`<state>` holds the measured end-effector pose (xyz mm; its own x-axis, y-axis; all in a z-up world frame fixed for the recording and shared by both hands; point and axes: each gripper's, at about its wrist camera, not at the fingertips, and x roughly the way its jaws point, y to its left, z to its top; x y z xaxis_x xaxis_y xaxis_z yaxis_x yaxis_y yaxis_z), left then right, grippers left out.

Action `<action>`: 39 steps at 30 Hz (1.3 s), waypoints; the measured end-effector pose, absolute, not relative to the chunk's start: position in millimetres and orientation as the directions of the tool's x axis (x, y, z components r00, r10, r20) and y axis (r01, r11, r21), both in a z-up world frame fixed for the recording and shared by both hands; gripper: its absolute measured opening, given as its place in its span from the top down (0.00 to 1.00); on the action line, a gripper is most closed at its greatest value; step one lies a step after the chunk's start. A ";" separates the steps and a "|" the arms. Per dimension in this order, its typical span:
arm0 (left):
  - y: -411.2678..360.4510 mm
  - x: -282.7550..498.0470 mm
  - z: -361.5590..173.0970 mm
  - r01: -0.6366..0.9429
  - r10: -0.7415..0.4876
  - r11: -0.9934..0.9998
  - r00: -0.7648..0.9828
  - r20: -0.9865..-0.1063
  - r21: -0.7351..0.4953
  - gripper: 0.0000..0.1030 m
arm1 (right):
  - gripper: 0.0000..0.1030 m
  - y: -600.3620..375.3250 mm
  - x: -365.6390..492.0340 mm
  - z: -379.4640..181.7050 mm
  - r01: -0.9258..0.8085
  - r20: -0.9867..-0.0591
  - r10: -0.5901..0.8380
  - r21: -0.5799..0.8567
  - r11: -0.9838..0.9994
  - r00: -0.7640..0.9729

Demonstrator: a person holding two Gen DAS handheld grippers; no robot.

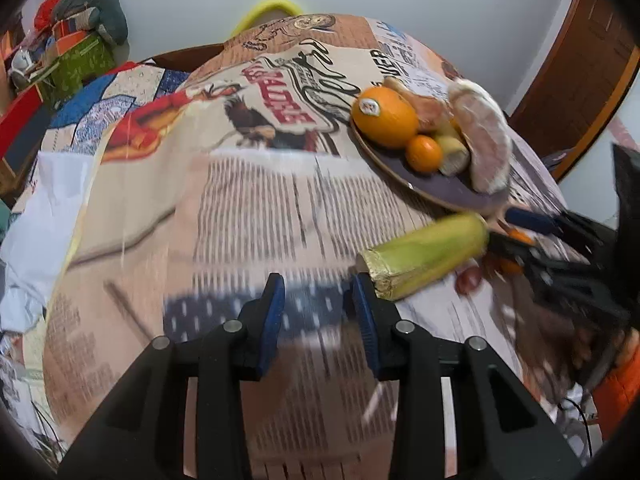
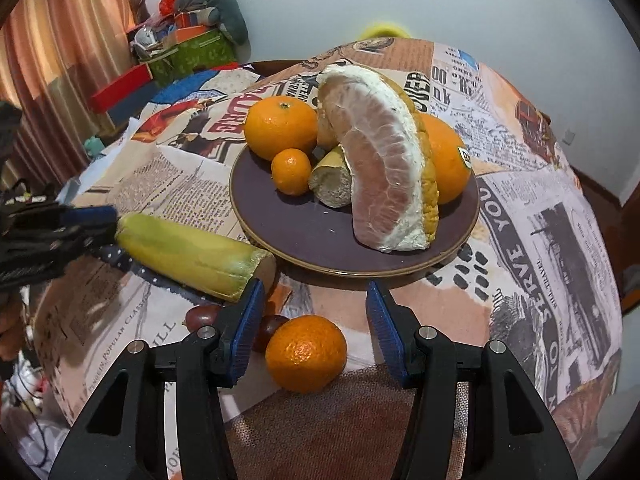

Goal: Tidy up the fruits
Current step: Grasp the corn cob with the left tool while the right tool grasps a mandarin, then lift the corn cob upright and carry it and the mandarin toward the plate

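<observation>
Purple plate (image 2: 460, 236) on the bench (image 2: 540, 200): pomelo wedge (image 2: 384, 168), large oranges, small mandarin (image 2: 291, 171). Loose mandarin (image 2: 306, 354) at the plate's 6 o'clock, between the right tool's (image 2: 316, 330) spread fingers, untouched. Corn cob (image 2: 192, 254) at the plate's 8 o'clock. Left tool (image 1: 318, 310) spread, holding nothing, with the cob's cut end at 2 o'clock.

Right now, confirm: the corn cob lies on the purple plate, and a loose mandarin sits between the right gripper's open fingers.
Wrong. The right wrist view shows the corn cob on the tablecloth beside the purple plate; the loose mandarin sits between the right gripper's open fingers.
</observation>
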<state>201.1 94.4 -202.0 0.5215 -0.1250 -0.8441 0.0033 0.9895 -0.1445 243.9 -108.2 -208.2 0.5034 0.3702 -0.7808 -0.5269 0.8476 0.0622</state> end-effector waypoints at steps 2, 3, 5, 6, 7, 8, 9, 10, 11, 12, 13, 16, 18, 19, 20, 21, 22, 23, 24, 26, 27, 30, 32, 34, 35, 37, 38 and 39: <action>91.7 188.4 -203.0 0.011 -0.142 0.987 0.515 -0.845 -0.159 0.66 | 0.51 -106.8 243.2 -208.9 -0.533 -0.781 0.372 0.060 0.844 0.501; 90.0 185.0 -202.7 0.017 -0.146 0.987 0.513 -0.846 -0.160 0.66 | 0.51 -106.8 244.6 -209.7 -0.536 -0.783 0.376 0.065 0.842 0.496; 85.3 180.1 -201.0 0.033 -0.145 0.988 0.511 -0.847 -0.149 0.66 | 0.51 -107.5 245.4 -210.8 -0.539 -0.784 0.381 0.071 0.839 0.490; 83.7 178.7 -198.6 0.037 -0.134 0.990 0.517 -0.846 -0.134 0.66 | 0.51 -108.9 245.3 -210.4 -0.541 -0.782 0.388 0.079 0.837 0.487; 82.7 178.6 -195.8 0.037 -0.123 0.992 0.523 -0.843 -0.121 0.66 | 0.51 -110.2 245.4 -209.5 -0.541 -0.780 0.392 0.083 0.837 0.487; 82.7 178.5 -192.4 0.034 -0.113 0.993 0.531 -0.840 -0.113 0.66 | 0.51 -112.0 244.9 -207.4 -0.539 -0.776 0.394 0.084 0.838 0.492; 84.0 179.5 -189.2 0.027 -0.112 0.993 0.536 -0.837 -0.116 0.66 | 0.51 -114.6 243.3 -204.9 -0.534 -0.770 0.393 0.080 0.842 0.503; 85.5 180.7 -186.6 0.024 -0.122 0.991 0.540 -0.833 -0.130 0.65 | 0.51 -116.9 242.0 -202.8 -0.531 -0.765 0.392 0.078 0.844 0.510; 86.7 182.0 -183.6 0.025 -0.139 0.988 0.545 -0.827 -0.150 0.65 | 0.51 -120.0 240.9 -200.5 -0.528 -0.761 0.395 0.081 0.845 0.515; 86.3 183.5 -180.0 0.033 -0.162 0.984 0.550 -0.819 -0.173 0.65 | 0.51 -124.0 239.6 -198.4 -0.527 -0.758 0.401 0.089 0.845 0.515; 84.7 185.5 -177.6 0.041 -0.171 0.983 0.554 -0.815 -0.179 0.65 | 0.51 -125.6 239.5 -197.3 -0.527 -0.756 0.404 0.093 0.845 0.514; 71.9 191.7 -176.6 0.079 -0.177 0.984 0.557 -0.811 -0.160 0.62 | 0.51 -131.5 236.5 -195.7 -0.525 -0.755 0.403 0.093 0.846 0.516; 61.8 199.3 -182.0 0.108 -0.190 0.982 0.544 -0.818 -0.156 0.60 | 0.51 -134.0 234.3 -196.8 -0.526 -0.757 0.407 0.100 0.845 0.510; 58.4 202.6 -185.2 0.119 -0.196 0.981 0.536 -0.821 -0.156 0.60 | 0.50 -135.4 233.5 -197.7 -0.529 -0.758 0.415 0.109 0.842 0.504; 54.3 206.9 -190.1 0.131 -0.200 0.979 0.524 -0.828 -0.154 0.60 | 0.50 -136.9 232.8 -198.6 -0.530 -0.758 0.422 0.120 0.839 0.497; 50.5 211.0 -194.7 0.135 -0.190 0.981 0.522 -0.831 -0.140 0.57 | 0.50 -137.8 232.0 -199.2 -0.532 -0.759 0.427 0.127 0.837 0.491; 47.9 213.8 -197.6 0.141 -0.190 0.981 0.523 -0.831 -0.135 0.53 | 0.50 -138.2 230.8 -199.9 -0.534 -0.760 0.431 0.132 0.835 0.487; 45.4 217.6 -200.7 0.148 -0.197 0.979 0.525 -0.828 -0.139 0.49 | 0.50 -138.7 229.5 -200.3 -0.537 -0.760 0.434 0.133 0.833 0.484; 43.8 219.4 -202.3 0.152 -0.204 0.978 0.524 -0.827 -0.145 0.48 | 0.50 -138.4 228.6 -200.8 -0.540 -0.760 0.436 0.135 0.831 0.481; 41.2 224.4 -205.8 0.167 -0.226 0.973 0.519 -0.824 -0.162 0.46 | 0.50 -137.1 227.0 -202.7 -0.548 -0.762 0.445 0.142 0.824 0.470; 39.4 227.3 -207.5 0.173 -0.232 0.971 0.516 -0.825 -0.165 0.44 | 0.50 -136.7 226.7 -203.5 -0.551 -0.763 0.449 0.147 0.821 0.465; 35.3 234.9 -212.6 0.186 -0.249 0.966 0.506 -0.826 -0.177 0.42 | 0.50 -134.1 227.1 -206.9 -0.561 -0.763 0.462 0.160 0.812 0.451; 33.0 236.0 -213.9 0.191 -0.249 0.966 0.508 -0.825 -0.174 0.41 | 0.50 -132.2 227.1 -209.3 -0.565 -0.766 0.471 0.174 0.807 0.438; 31.0 233.3 -213.9 0.194 -0.241 0.968 0.518 -0.821 -0.162 0.43 | 0.51 -129.8 227.4 -213.9 -0.571 -0.773 0.477 0.185 0.800 0.418; 30.8 231.5 -214.1 0.190 -0.238 0.969 0.522 -0.819 -0.161 0.45 | 0.53 -129.8 225.9 -215.3 -0.573 -0.772 0.481 0.188 0.798 0.416; 32.0 226.1 -213.3 0.182 -0.233 0.970 0.529 -0.816 -0.159 0.49 | 0.63 -129.7 224.2 -216.9 -0.577 -0.770 0.484 0.188 0.795 0.415; 33.1 223.0 -212.5 0.175 -0.230 0.972 0.532 -0.815 -0.159 0.52 | 0.65 -130.3 223.3 -216.7 -0.577 -0.770 0.482 0.185 0.795 0.418; 34.8 220.0 -211.9 0.168 -0.227 0.972 0.533 -0.815 -0.162 0.54 | 0.67 -131.7 222.1 -216.5 -0.576 -0.767 0.484 0.186 0.796 0.421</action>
